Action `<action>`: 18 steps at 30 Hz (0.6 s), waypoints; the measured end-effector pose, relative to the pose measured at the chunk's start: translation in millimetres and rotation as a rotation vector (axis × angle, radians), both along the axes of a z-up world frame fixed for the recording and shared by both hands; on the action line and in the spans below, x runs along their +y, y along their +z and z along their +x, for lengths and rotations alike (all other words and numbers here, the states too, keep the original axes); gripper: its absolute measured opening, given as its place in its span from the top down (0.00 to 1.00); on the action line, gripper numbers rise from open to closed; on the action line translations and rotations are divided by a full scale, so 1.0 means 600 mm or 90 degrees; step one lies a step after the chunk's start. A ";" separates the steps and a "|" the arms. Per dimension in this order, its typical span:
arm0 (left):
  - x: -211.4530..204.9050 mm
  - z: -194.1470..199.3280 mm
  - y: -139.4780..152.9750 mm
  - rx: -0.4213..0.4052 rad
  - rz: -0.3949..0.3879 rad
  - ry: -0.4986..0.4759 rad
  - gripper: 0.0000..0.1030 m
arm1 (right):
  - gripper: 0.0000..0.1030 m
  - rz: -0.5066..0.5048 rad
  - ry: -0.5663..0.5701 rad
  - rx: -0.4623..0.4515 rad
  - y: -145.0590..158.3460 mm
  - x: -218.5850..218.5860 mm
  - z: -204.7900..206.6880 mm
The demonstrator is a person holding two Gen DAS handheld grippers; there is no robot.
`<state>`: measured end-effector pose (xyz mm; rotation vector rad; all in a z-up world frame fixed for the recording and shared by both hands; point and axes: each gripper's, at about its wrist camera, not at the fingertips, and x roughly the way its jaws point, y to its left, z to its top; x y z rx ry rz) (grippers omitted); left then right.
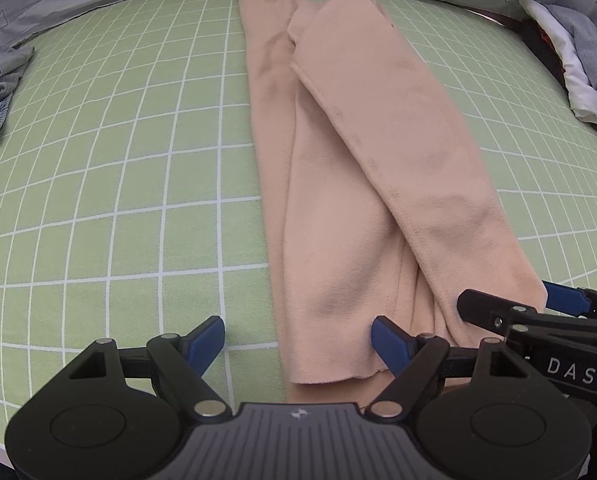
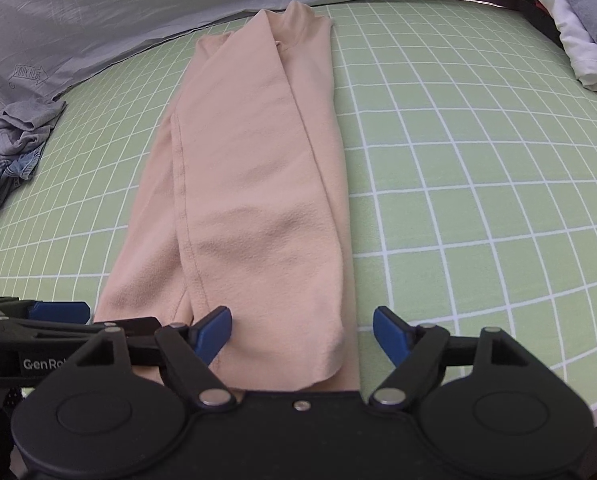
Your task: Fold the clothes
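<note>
Green gridded sheeting covers the bed (image 1: 118, 184) I am working over, with a grey printed cover bunched along its far edge. As my landmark I take the peach garment (image 1: 330, 208), laid as a long narrow strip down the middle of the bed, one side panel folded in over the other. Left of it sits a crumpled grey and denim pile (image 2: 14, 140); right of it, at the far corner, a white and grey heap (image 1: 578, 60).

My left gripper (image 1: 298, 340) hangs over the garment's near hem, jaws apart, one blue pad on cloth and one over bare sheet. My right gripper (image 2: 302, 334) hangs over the same end, jaws apart and clamped on nothing.

Risk as I judge it: the folded-in panel lies slightly askew, so pinching only the top layer at the hem could drag it off and undo the fold.
</note>
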<state>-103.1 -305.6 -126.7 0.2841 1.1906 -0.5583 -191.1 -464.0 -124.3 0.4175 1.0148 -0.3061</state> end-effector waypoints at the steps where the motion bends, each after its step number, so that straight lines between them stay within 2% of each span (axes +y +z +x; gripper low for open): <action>1: 0.000 0.001 -0.003 0.002 -0.003 -0.001 0.22 | 0.24 0.007 -0.003 -0.001 -0.002 -0.002 0.000; 5: 0.006 0.001 -0.010 0.001 -0.014 -0.012 0.25 | 0.28 0.011 -0.004 -0.005 -0.005 -0.001 0.000; 8: -0.002 -0.005 -0.009 -0.005 -0.022 -0.027 0.33 | 0.37 0.000 0.010 -0.003 -0.005 0.007 0.004; 14: -0.027 -0.022 -0.006 -0.006 -0.044 -0.068 0.60 | 0.51 -0.020 0.012 0.005 -0.004 0.010 0.007; 16: -0.034 -0.019 -0.009 0.007 -0.065 -0.076 0.75 | 0.55 -0.017 0.016 0.003 -0.004 0.012 0.008; 17: -0.036 -0.016 -0.011 0.011 -0.072 -0.077 0.76 | 0.57 -0.015 0.019 0.001 -0.004 0.012 0.009; 18: -0.037 -0.012 -0.014 0.013 -0.077 -0.077 0.77 | 0.66 -0.011 0.022 -0.002 -0.005 0.013 0.009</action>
